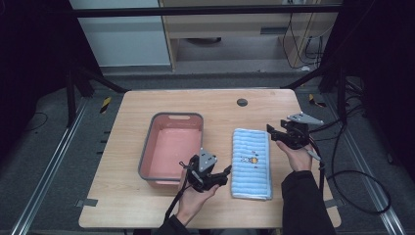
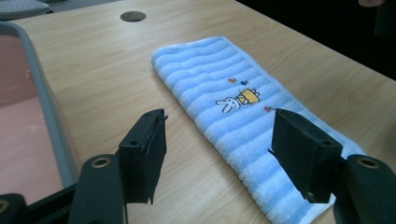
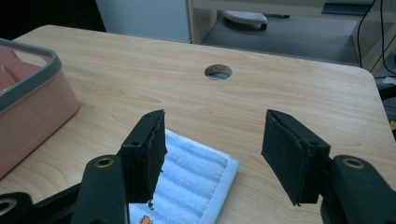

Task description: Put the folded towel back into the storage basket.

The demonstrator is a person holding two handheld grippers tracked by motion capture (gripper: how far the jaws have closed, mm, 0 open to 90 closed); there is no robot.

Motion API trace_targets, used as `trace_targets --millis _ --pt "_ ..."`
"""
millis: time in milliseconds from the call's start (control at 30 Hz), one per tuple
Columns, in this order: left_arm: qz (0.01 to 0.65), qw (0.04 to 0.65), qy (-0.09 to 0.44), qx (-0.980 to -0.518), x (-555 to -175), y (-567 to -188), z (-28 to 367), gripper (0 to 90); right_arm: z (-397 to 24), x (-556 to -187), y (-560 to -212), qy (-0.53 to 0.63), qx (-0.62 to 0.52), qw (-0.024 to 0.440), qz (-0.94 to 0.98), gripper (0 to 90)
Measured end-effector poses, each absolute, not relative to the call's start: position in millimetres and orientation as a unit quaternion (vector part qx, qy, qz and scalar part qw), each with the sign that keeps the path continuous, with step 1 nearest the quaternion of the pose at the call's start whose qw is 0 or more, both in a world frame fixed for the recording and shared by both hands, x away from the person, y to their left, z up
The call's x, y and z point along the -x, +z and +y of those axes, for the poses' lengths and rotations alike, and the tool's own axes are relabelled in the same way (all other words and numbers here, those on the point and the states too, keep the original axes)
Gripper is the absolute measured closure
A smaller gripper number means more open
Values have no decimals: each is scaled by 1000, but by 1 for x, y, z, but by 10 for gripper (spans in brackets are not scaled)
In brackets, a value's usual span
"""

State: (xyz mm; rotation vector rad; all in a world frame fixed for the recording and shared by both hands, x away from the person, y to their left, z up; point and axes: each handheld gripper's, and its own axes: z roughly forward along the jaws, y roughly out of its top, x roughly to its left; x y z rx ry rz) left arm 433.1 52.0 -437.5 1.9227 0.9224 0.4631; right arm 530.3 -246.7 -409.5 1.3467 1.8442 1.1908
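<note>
A folded light-blue striped towel (image 1: 252, 164) with a small rabbit picture lies flat on the wooden table, right of a pink tub (image 1: 147, 147) with a grey rim. My left gripper (image 1: 226, 175) is open just off the towel's near left edge, pointing at it. In the left gripper view the towel (image 2: 224, 88) stretches away beyond the open jaws of the left gripper (image 2: 219, 135), and nothing is between them. My right gripper (image 1: 272, 134) is open by the towel's far right corner. In the right gripper view that corner (image 3: 191, 179) lies under the open right gripper (image 3: 212, 140), untouched.
The tub (image 2: 44, 100) looks empty and stands close to my left hand. A round cable hole (image 1: 242, 102) sits near the table's far edge. Cables trail off the right side of the table (image 1: 127, 147). Bare wood lies beyond the towel.
</note>
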Motion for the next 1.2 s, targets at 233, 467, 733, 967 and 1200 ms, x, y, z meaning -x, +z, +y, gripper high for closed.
trace_targets --millis 233,467,733,967,1200 --pt "376 452 175 -790 -431 -451 45 360 -245 -535 -418 443 -505 272 689 385" --pt "377 444 161 -797 -431 -467 36 368 -242 -541 -429 435 -509 264 694 384" --pt "375 430 157 -806 -432 -480 25 382 -239 -551 -448 415 -515 252 706 396" --pt "375 419 150 -813 -433 -491 16 407 -240 -557 -463 403 -521 240 713 417" --pt "380 412 139 -817 -434 -501 9 446 -241 -562 -481 391 -530 226 718 440"
